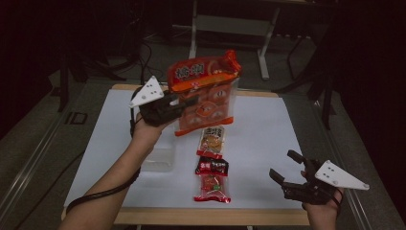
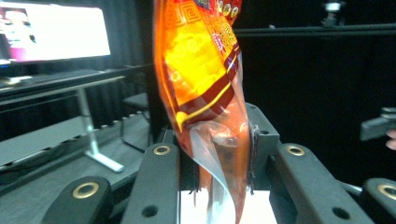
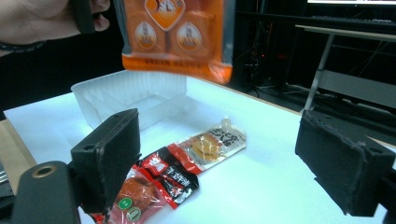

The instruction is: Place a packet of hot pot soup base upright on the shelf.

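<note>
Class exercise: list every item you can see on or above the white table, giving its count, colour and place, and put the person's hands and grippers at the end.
large snack bag: 1, orange with a clear lower part, held up above the far half of the table
small sachets: 3, one pale orange, one black and red, one red, in a row on the table's middle, running toward the near edge
plastic tray: 1, clear, on the table left of the sachets
table: 1, white top with a wooden edge
left gripper: 1, black, raised, fingers shut on the bag's edge
right gripper: 1, black, low at the near right corner, fingers apart, nothing between them
</note>
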Motion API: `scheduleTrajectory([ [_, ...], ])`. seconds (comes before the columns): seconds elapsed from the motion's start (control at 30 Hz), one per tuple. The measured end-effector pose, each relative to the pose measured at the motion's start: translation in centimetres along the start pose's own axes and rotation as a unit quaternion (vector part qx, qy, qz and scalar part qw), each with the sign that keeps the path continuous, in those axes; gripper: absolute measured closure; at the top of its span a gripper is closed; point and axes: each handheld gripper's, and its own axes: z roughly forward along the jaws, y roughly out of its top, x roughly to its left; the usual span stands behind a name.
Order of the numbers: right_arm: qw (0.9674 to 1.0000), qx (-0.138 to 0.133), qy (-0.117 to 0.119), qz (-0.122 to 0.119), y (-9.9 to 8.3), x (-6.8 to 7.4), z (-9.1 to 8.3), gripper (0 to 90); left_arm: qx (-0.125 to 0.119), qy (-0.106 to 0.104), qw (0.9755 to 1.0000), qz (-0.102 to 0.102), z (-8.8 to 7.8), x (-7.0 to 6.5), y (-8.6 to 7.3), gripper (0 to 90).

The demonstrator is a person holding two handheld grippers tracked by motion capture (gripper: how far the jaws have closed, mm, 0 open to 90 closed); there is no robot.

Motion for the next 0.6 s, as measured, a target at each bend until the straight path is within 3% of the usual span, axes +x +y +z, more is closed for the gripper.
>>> scheduleTrajectory([
  [0.23,1.0000,0.008,0.003,-0.003,-0.6,0.1,0.7,14.0,-0.006,0.054,0.9985,0.002,-2.7,2.6,-0.2,71.7],
  [0.33,0.9999,0.009,0.007,0.000,-0.7,0.1,0.9,14.0,-0.008,0.080,0.9968,0.000,-3.9,3.7,-0.9,71.8],
  [0.6,0.9999,0.013,0.009,-0.005,-1.1,0.3,1.4,14.0,0.005,0.118,0.9929,-0.013,-5.8,5.7,-3.2,71.7],
])
